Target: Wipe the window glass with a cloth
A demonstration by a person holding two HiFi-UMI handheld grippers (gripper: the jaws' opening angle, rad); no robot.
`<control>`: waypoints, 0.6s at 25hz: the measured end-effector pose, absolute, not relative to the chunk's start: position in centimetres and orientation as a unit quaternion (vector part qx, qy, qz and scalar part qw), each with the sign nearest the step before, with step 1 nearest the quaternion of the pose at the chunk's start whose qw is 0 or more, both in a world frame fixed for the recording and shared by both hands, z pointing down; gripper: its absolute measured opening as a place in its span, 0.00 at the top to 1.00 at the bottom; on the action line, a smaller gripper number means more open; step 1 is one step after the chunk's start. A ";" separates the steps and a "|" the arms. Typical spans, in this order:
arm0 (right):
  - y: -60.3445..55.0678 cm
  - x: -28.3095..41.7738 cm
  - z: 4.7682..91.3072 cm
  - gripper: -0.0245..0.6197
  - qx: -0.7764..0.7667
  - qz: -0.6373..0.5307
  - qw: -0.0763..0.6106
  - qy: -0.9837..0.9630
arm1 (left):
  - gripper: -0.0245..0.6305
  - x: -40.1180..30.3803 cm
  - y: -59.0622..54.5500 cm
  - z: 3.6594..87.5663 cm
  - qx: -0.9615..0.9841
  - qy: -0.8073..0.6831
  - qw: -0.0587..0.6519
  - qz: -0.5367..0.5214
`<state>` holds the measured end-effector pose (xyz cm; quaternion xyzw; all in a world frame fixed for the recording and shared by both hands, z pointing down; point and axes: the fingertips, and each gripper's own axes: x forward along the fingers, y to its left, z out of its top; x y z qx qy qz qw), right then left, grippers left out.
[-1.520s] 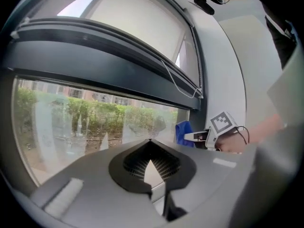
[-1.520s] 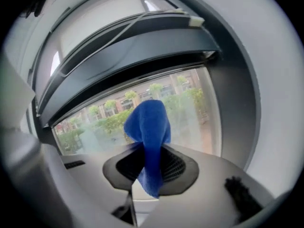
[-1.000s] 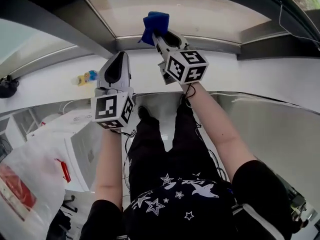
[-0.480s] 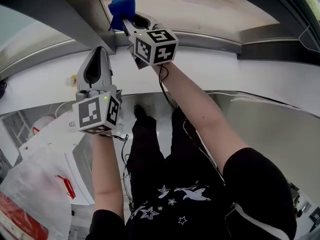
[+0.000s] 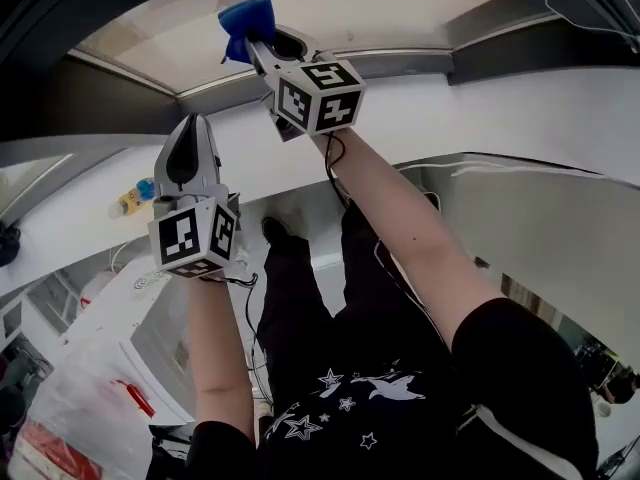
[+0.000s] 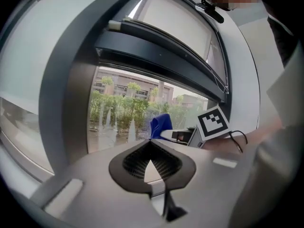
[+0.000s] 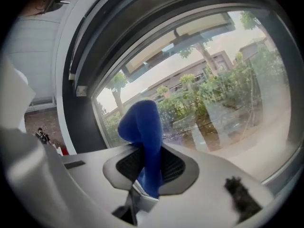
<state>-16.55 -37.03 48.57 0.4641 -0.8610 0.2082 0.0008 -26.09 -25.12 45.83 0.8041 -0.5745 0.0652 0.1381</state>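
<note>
Plainly, the main risk lies in how the blue cloth (image 5: 247, 18) is held: the right claw (image 5: 258, 48) is clamped on only its lower end, so most of it stands free above the jaws. A firm drag could probably pull it loose, or fold it aside and let the hard claw tips scrape the window glass (image 5: 400, 8). The cloth sits at the upper left of the head view, in the pane's lower left corner just beside the dark window frame (image 5: 110, 38), where it might also snag. Whether it actually presses on the glass cannot be told. The left claw (image 5: 188, 130) has its jaws together on nothing and hangs lower left of the right one, over the white sill (image 5: 520, 108). In the right gripper view the lower part of the pane looks hazy and streaked, with trees and buildings beyond. A small yellow and blue object (image 5: 140, 194) lies on the sill at left, and a white plastic bag (image 5: 80, 418) fills the lower left corner.
</note>
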 end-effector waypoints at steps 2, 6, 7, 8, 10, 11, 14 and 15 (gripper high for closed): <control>-36.9 -12.6 48.7 0.84 0.483 0.214 -0.006 -0.849 | 0.95 -23.0 -25.4 45.7 0.813 -0.563 0.127 0.076; -37.0 -3.5 48.7 0.84 0.520 0.216 -0.011 -0.826 | 0.95 -16.0 -26.7 45.2 0.831 -0.537 0.121 0.076; -37.0 -1.5 48.8 0.84 0.529 0.217 -0.013 -0.821 | 0.95 -14.4 -27.0 45.1 0.834 -0.532 0.122 0.076; -37.0 0.4 48.9 0.84 0.537 0.218 -0.015 -0.815 | 0.95 -12.9 -27.2 45.1 0.838 -0.527 0.120 0.077; -36.9 4.2 49.0 0.84 0.552 0.220 -0.018 -0.804 | 0.95 -9.7 -27.7 45.0 0.846 -0.514 0.114 0.082; -36.9 6.0 49.0 0.84 0.559 0.220 -0.018 -0.799 | 0.95 -8.1 -27.9 44.9 0.850 -0.508 0.113 0.082; -36.8 11.0 49.1 0.84 0.576 0.216 -0.013 -0.789 | 0.95 -3.6 -28.4 44.9 0.860 -0.491 0.116 0.076; -36.8 12.6 49.0 0.84 0.580 0.213 -0.011 -0.786 | 0.95 -2.1 -28.7 44.9 0.863 -0.485 0.118 0.075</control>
